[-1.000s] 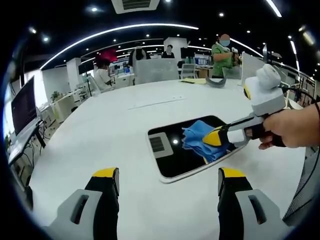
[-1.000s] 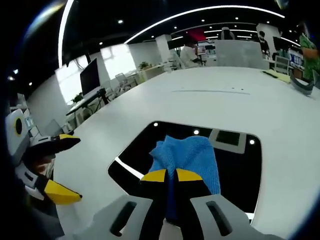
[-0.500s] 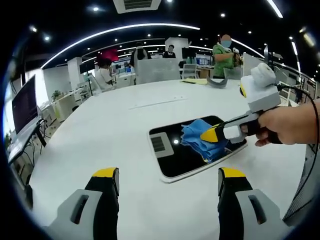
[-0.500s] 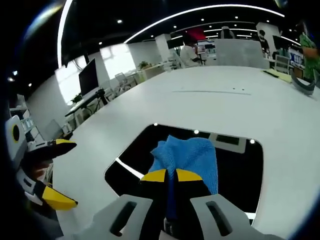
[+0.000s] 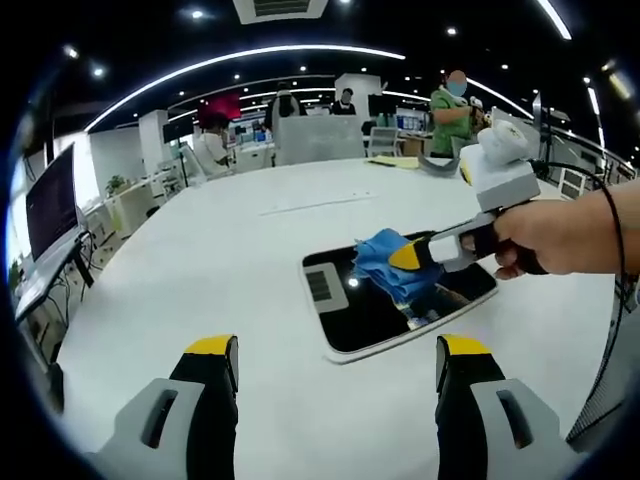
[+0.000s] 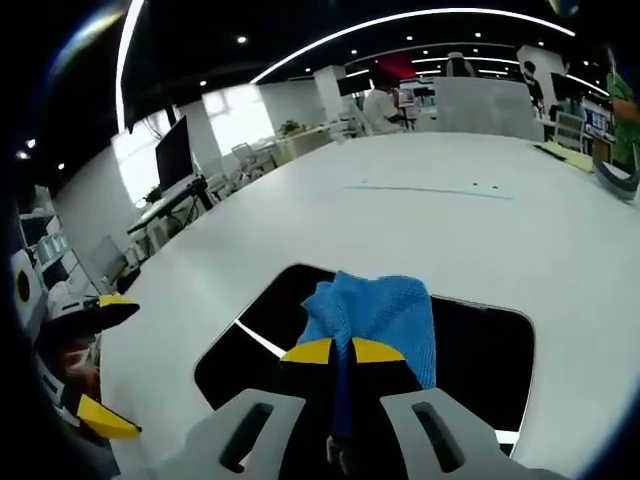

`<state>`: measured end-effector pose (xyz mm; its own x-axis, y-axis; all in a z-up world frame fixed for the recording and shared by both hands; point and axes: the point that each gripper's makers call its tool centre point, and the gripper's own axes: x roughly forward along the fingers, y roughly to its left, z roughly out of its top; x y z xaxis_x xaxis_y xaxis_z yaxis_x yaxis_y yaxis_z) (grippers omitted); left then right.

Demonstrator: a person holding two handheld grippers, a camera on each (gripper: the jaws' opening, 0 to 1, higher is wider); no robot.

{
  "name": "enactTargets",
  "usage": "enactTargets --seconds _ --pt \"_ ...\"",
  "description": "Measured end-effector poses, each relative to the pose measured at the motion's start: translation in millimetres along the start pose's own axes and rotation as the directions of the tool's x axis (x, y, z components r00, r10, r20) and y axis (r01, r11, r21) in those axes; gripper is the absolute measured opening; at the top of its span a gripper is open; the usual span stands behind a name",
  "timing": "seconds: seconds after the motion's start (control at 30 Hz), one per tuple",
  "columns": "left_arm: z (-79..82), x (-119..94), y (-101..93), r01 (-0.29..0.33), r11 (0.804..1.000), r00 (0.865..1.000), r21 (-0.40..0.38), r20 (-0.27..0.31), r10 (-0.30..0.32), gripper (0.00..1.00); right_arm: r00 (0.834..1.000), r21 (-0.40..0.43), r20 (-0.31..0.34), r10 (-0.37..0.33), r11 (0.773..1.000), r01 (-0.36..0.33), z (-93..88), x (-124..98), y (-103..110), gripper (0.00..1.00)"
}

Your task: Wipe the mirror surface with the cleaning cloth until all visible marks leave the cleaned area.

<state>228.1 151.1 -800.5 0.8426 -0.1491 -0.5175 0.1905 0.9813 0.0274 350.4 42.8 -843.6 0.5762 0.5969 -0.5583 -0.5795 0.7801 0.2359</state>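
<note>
Blue, one cleaning cloth (image 6: 375, 315) lies bunched on the single dark mirror (image 5: 400, 305) set flat on the white table (image 5: 230, 270), clenched by the right gripper (image 6: 340, 352), while the left gripper (image 5: 325, 350) hovers near with jaws spread, grasping nothing.

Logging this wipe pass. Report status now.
Right tool shut on blue cloth, cloth pressed on mirror. Left tool open, hovering over the white table. Nothing in the way on the mirror.
</note>
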Motion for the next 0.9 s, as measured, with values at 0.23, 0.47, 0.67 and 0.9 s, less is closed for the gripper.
enactTargets --seconds 0.23,0.47,0.67,0.9 --pt "-0.9 2.2 0.8 -0.003 1.0 1.0 -0.001 -0.003 0.003 0.81 1.0 -0.006 -0.002 0.003 1.0 -0.003 7.1 9.5 -1.1 0.01" --pt "-1.2 1.9 1.0 -0.004 1.0 1.0 -0.005 -0.004 0.004 0.81 1.0 -0.011 -0.002 0.005 1.0 -0.005 11.4 17.1 -1.9 0.01" --pt "-2.9 1.9 0.0 -0.001 1.0 1.0 -0.009 -0.01 0.001 0.81 1.0 -0.022 -0.008 0.011 1.0 -0.011 15.6 23.8 1.4 0.01" --pt "-4.4 1.7 -0.3 0.001 1.0 1.0 -0.019 -0.015 -0.001 0.81 1.0 -0.032 -0.01 0.022 0.999 -0.023 19.7 33.3 4.5 0.01"
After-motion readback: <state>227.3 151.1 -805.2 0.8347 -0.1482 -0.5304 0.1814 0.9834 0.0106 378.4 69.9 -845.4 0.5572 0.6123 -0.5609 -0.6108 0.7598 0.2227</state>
